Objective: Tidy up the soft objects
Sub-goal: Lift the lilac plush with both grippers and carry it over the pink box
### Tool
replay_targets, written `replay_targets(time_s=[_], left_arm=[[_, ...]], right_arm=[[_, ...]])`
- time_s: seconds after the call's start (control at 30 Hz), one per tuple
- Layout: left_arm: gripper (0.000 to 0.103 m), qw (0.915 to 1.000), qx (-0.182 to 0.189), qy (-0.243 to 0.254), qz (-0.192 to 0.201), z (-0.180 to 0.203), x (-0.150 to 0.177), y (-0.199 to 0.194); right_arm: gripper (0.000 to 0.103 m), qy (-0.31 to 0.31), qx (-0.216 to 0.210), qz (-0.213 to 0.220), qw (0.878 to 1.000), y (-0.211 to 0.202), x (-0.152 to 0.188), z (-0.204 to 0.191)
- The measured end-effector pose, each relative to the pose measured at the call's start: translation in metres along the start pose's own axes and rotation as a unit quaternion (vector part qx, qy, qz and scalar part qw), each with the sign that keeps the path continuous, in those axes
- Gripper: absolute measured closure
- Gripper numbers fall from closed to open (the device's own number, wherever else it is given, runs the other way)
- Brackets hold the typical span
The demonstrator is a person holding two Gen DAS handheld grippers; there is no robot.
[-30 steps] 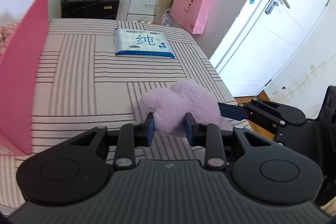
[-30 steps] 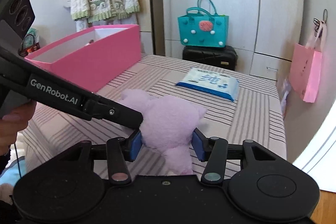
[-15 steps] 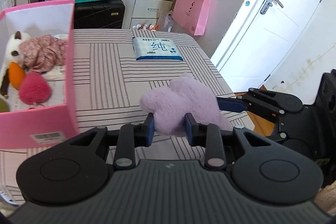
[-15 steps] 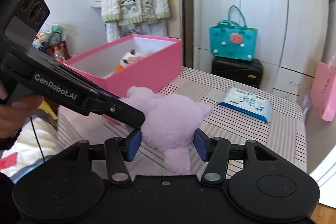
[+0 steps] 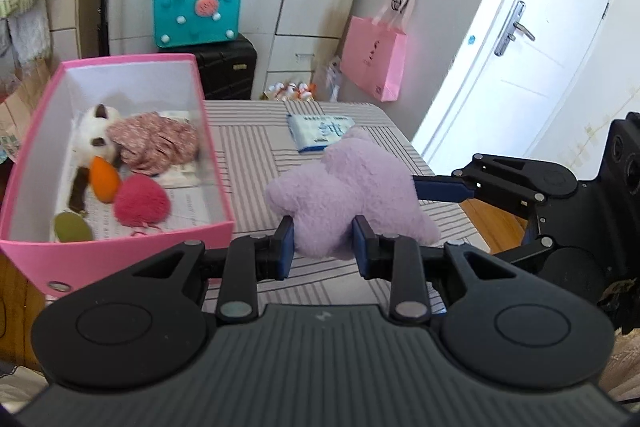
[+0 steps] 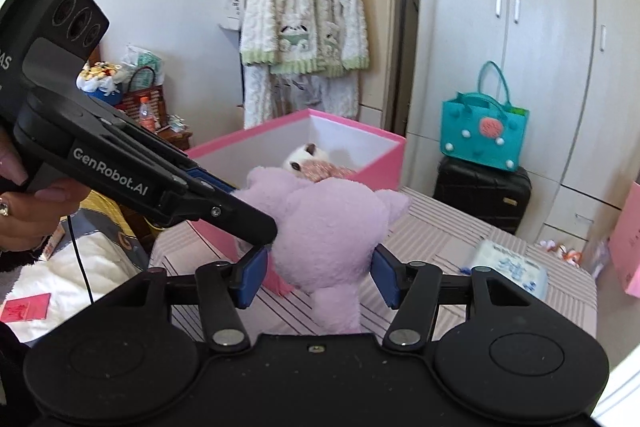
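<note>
Plush (image 5: 348, 195), lilac and star-shaped, is hanging between both grippers over the striped table (image 5: 248, 151), just to the right of the pink box (image 5: 120, 259) in the left wrist view. Left gripper (image 5: 324, 247) is clamping tight on one of the plush's lower limbs, with both blue pads pressing into the pile. Right gripper (image 6: 320, 279) is straddling the plush's body. Its jaws have just been opening a little with the plush between them, and the pads are lying against its two sides. One limb is dangling below the right gripper's pads.

In the right wrist view a hand (image 6: 36, 211) is gripping the left gripper's handle, and that gripper's tip is reaching into the plush's left side.

Inside the box a white cat toy (image 5: 94, 131), a floral cloth (image 5: 156, 143), an orange piece (image 5: 104, 181) and a red ball (image 5: 140, 201) are lying together on the floor of it. A tissue pack (image 5: 320, 131) is lying on the table behind the plush, apart from the box. A teal bag (image 5: 196, 11) is sitting on a black case (image 5: 228, 71) beyond the table.
</note>
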State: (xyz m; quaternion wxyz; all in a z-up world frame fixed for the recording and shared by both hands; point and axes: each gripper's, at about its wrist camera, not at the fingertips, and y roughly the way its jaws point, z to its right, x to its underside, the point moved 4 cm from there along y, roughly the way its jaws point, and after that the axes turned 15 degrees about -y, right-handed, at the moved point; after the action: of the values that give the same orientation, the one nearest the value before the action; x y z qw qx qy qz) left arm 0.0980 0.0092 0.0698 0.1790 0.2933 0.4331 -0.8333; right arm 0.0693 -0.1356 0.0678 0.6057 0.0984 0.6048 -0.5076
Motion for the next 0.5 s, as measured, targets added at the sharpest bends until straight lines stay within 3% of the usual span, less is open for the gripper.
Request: replay_targets(time_s=[0.2,0.37,0.5], left_arm=[[0.074,0.9985,0.002,-0.039,0.039,-0.027,-0.005,-0.018],[0.074,0.9962,-0.005,-0.056,0.066,-0.048,-0.021,-0.021],[0.074,0.9943,-0.012,-0.072,0.078,-0.066,-0.039,-0.025]], right_arm=[[0.05,-0.022,-0.011,0.025,0.999,0.019,-0.022,-0.003],[0.05,-0.036,-0.014,0.033,0.999,0.04,-0.042,-0.004],[0.05,-0.014,-0.027,0.049,0.998,0.057,-0.061,0.004]])
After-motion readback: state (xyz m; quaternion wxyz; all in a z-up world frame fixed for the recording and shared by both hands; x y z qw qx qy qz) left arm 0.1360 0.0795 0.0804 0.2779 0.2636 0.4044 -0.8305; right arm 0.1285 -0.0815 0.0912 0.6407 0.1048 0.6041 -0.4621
